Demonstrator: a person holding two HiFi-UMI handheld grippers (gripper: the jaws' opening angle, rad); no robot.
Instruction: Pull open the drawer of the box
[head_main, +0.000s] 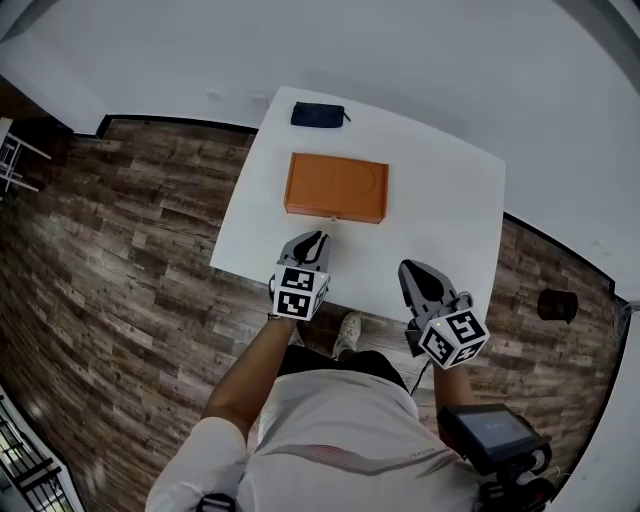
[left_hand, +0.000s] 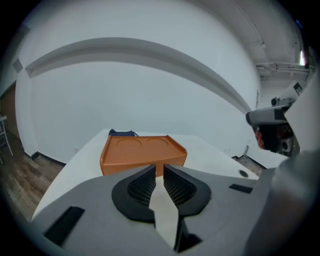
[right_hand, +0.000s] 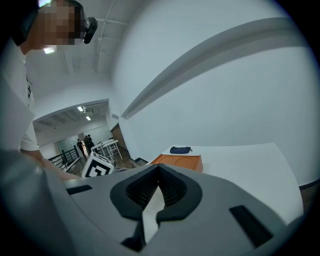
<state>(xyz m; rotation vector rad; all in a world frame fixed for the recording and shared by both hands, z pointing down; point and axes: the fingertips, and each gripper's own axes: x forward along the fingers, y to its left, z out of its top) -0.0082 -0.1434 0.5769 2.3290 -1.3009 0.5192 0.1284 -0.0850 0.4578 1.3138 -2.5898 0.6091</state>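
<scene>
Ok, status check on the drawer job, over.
Left tongs slightly open, empty, short of the orange box. Right tongs shut, empty, held back. Box closed, untouched. Nothing between; dark blue pouch lies beyond the box.

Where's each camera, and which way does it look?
Head view: on the person's head, facing down at the white table, orange box, left hand-held gripper, right hand-held gripper, arms.
Left gripper view: on that hand-held gripper, facing the box along its jaws; shirt at right.
Right gripper view: on that hand-held gripper, facing the box; shirt at left.
Shared: all show the box and dark pouch.
</scene>
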